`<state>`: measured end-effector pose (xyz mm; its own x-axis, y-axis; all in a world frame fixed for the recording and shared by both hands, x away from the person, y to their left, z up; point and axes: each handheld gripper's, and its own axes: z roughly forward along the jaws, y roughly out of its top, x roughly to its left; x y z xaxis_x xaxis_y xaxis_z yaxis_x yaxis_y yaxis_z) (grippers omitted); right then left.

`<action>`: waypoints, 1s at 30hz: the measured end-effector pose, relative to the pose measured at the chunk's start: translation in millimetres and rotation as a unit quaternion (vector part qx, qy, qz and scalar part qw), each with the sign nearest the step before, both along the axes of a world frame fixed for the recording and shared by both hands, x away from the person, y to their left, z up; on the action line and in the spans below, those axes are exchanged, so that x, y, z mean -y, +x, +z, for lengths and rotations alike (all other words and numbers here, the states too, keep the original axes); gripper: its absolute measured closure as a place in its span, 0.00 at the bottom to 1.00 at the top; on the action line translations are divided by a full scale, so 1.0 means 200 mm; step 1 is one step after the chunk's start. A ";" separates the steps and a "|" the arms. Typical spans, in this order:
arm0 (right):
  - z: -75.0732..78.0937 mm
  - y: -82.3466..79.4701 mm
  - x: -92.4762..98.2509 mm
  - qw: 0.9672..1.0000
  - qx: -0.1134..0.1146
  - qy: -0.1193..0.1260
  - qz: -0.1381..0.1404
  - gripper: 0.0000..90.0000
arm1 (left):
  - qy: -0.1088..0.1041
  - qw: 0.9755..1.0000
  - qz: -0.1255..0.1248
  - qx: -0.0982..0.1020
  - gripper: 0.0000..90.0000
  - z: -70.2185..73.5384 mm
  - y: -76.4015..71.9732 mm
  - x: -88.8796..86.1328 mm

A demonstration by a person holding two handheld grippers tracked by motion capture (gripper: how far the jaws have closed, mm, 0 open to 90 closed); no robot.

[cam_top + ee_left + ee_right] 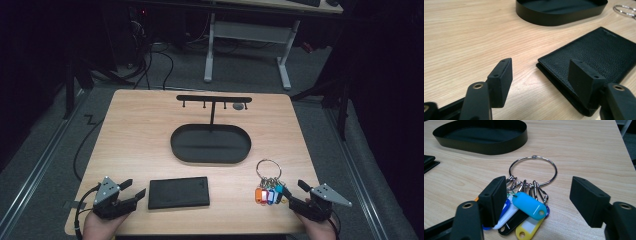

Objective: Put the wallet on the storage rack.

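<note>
Worktop [150, 135], near edge: L gripper [131, 190] fingers open beside black wallet [178, 192]; R gripper [295, 192] fingers open at key ring w/ coloured tags [268, 187]. Oval tray [210, 156] centre.

Flat black textured leather wallet [596, 55] partly hidden behind the left gripper's [546, 80] jaw, oval black metal tray [559, 15] cut off by the top edge, coloured plastic key tags [527, 206] partly behind the right gripper's [539, 200] jaw, small grey round object [238, 106] on the worktop [130, 135] too small to identify

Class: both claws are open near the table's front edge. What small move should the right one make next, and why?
Probably ease the right claw forward and close on the tag bunch: its jaws stand open either side of the tags, gripping nothing.
</note>
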<state>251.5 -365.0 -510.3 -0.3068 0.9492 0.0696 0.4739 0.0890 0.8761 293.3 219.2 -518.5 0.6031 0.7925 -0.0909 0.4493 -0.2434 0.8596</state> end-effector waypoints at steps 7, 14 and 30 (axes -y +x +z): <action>0.01 -0.01 0.04 1.000 0.015 0.000 -0.009 0.34 | 0.037 0.999 -0.023 0.015 0.47 0.00 0.00 0.08; 0.01 -0.01 0.09 0.999 0.021 0.021 -0.025 0.37 | 0.039 0.999 -0.010 -0.007 0.58 -0.02 0.00 0.04; 0.02 0.00 0.01 1.000 0.028 0.002 0.008 0.42 | 0.053 0.998 0.005 -0.012 0.71 -0.02 -0.02 0.03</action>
<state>251.9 -367.0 -506.3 -0.3260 0.9437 0.0559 0.4217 0.0922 0.9020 290.0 212.5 -521.5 0.5940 0.8042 -0.0196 0.4719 -0.3286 0.8181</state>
